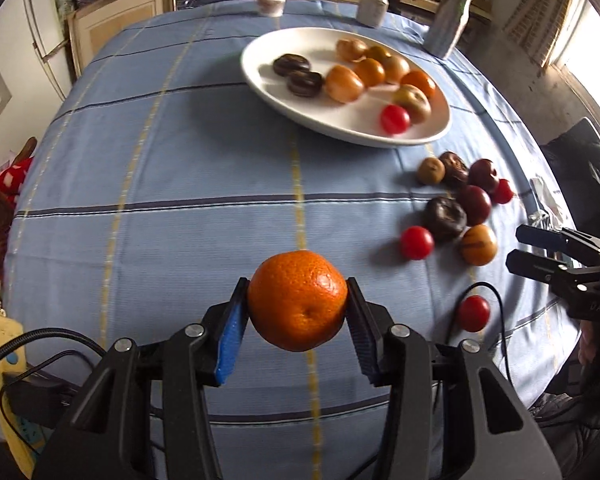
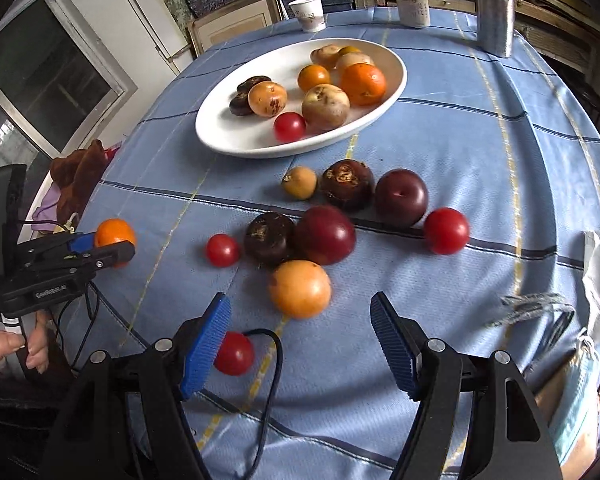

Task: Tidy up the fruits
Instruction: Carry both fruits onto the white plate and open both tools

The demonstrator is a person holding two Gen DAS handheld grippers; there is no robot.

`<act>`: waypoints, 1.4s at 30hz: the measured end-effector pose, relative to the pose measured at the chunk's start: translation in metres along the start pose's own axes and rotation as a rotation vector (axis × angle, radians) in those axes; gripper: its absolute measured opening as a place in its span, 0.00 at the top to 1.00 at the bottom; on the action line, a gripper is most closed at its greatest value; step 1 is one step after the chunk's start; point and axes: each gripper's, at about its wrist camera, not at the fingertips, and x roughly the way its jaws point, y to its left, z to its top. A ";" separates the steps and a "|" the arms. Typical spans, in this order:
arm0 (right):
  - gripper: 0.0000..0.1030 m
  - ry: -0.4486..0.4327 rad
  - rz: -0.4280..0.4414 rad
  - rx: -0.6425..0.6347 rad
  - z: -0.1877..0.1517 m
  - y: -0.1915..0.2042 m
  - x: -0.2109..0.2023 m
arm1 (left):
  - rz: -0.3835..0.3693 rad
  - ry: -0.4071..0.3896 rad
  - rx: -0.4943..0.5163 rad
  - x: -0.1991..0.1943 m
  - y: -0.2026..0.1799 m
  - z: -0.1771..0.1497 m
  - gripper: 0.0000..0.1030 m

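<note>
Blue checked cloth (image 2: 480, 152) covers the table, with stacked boards seen behind it. At the left, a mandarin (image 1: 297, 300) is clamped between the pads of the left gripper (image 1: 297, 312) and held clear of the cloth. Ahead of it, slightly rightward, the white plate (image 1: 268, 92) is seen already loaded with fruit, so a forward carry is judged to come next. Further right, loose fruit (image 2: 324, 236) is scattered on the cloth. The right gripper (image 2: 300, 344) is held wide and empty, with a yellow-orange fruit (image 2: 300, 289) just beyond its fingertips and a red tomato (image 2: 234, 353) beside its left pad.
</note>
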 end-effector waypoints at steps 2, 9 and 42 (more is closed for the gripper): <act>0.40 0.015 -0.004 0.014 0.002 0.000 0.007 | 0.002 0.001 0.000 0.000 0.005 0.001 0.55; 0.51 0.046 -0.010 0.032 0.003 0.004 0.026 | 0.014 0.005 0.006 -0.002 0.019 0.001 0.55; 0.61 -0.150 -0.085 -0.088 0.105 0.001 -0.019 | -0.048 -0.081 0.078 0.030 -0.035 0.110 0.55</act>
